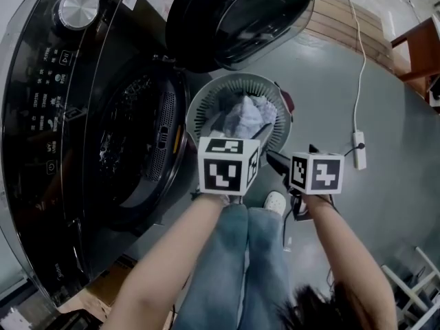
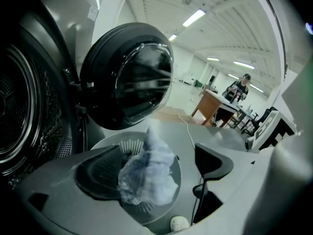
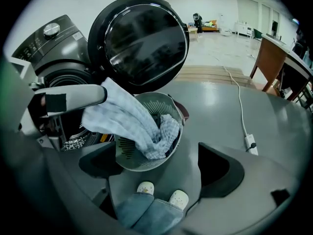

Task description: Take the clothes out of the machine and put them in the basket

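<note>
- The left tongs (image 2: 155,168) stand spread, with a crumpled, pale checked cloth (image 3: 128,117) between them, trailing down into the round, slatted grey plastic basket (image 1: 203,100).
- The right tongs (image 3: 159,166) are spread wide and empty above the basket.
- The basket sits on the smooth grey floor (image 1: 330,81) beside a glossy black washing machine (image 1: 41,115), whose round door (image 1: 240,12) is swung open.

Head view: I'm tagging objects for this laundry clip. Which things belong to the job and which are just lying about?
Job: washing machine, open door, grey basket, pale cloth.
Lying about: power strip, white cable, wooden desk.
</note>
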The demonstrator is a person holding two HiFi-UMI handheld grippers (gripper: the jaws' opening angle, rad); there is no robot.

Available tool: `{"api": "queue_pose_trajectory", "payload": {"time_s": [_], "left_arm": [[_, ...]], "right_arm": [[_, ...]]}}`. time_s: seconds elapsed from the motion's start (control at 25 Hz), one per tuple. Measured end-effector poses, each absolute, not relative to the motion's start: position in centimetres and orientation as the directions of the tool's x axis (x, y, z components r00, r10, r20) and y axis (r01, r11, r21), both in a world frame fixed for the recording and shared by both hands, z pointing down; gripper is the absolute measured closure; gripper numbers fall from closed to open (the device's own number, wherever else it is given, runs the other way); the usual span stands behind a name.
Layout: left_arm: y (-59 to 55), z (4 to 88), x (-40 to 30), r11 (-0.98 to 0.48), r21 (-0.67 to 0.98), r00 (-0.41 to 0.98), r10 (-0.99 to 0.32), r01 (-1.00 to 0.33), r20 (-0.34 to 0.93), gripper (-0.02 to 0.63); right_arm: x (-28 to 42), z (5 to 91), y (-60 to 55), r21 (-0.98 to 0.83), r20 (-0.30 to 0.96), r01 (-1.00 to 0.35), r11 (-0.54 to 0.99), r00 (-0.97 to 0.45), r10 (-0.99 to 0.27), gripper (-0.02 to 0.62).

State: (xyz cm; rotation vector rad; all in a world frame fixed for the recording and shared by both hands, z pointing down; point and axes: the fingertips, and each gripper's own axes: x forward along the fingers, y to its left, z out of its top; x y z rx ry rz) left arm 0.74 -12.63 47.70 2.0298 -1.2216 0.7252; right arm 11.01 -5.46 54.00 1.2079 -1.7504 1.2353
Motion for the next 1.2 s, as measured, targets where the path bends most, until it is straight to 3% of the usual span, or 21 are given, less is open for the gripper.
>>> {"api": "queue_pose_trajectory", "payload": {"time_s": [0.04, 0.52, 1.2], "left_arm": [[-12.6, 48.1, 0.4, -0.347, 0.238, 0.4, -0.535, -0.907, 0.745, 0.151], [-10.5, 47.0, -3.3, -0.283, 0.209, 0.33, -0.497, -0.936, 0.803, 0.152], [-7.7, 33.8, -3.4, -0.278, 0.201, 0.324, -0.525, -0.939, 0.787, 0.152]], "right_arm": [[11.0, 54.1, -5.4, -0.325, 0.887, -0.937, 0.125, -0.348, -0.302, 0.071], [11.1, 50.0, -4.9, -0.334, 0.881, -0.937, 0.105, -0.35, -0.318, 0.071], [11.9, 35.3, -3.1, -0.312, 0.878, -0.935, 0.167, -0.351, -0.326, 0.071]]}}
